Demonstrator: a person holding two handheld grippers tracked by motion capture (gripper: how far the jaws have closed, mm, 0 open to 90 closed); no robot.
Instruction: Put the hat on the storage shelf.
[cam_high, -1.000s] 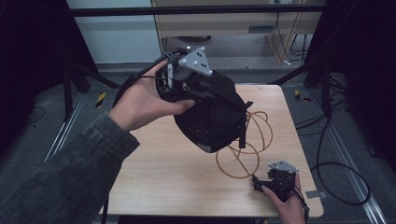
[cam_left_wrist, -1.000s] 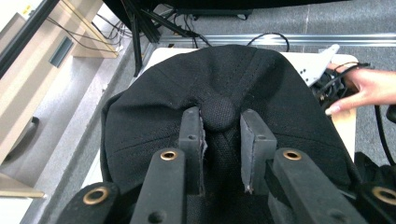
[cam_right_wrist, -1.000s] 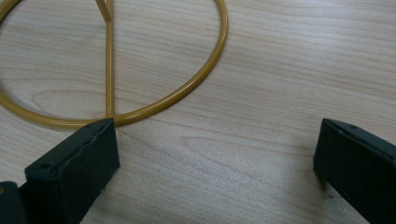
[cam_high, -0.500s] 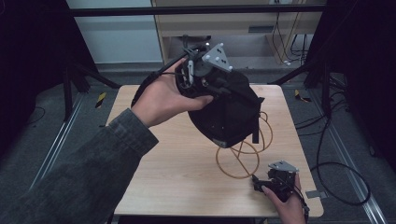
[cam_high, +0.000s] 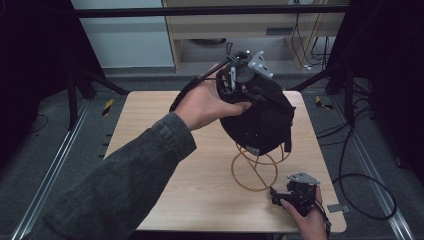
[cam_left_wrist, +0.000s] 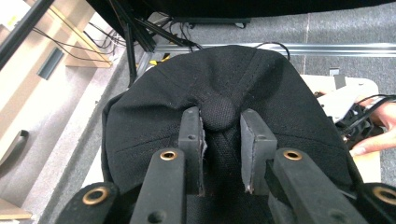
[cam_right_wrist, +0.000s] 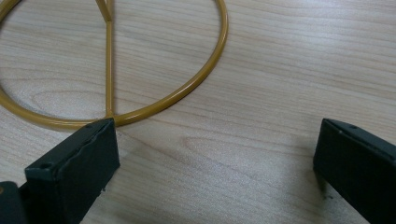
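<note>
- Two grippers are at work: the left gripper (cam_high: 248, 75) is clamped on the crown of a black cap (cam_high: 260, 117), its jaws pinching the fabric at either side of the top button (cam_left_wrist: 220, 112); the right gripper (cam_high: 289, 192) rests low on the table with its jaws standing wide apart and nothing between them.
- Cap position: held in the air above the middle of the table, partly lowered over the top of a gold wire stand (cam_high: 254, 167), whose upper loops are hidden under the fabric; whether cap and wire touch cannot be told.
- Handling, by judgement: the cap looks light and soft, so it will sag and fold under a pinch. The stitched crown around the button is the firmest hold; the stiffer brim would serve as a second one.
- Stand: thin, stiff wire on a round base ring (cam_right_wrist: 140, 109), probably light enough to slide or tip if the cap drags on it. The right gripper's jaw lies just beside the ring.
- Surface: a pale wooden table (cam_high: 150, 130), smooth and level.
- Room: grey floor, dark frame legs, loose cables (cam_high: 357, 180), and a light wooden cabinet (cam_high: 235, 22) behind the table.
</note>
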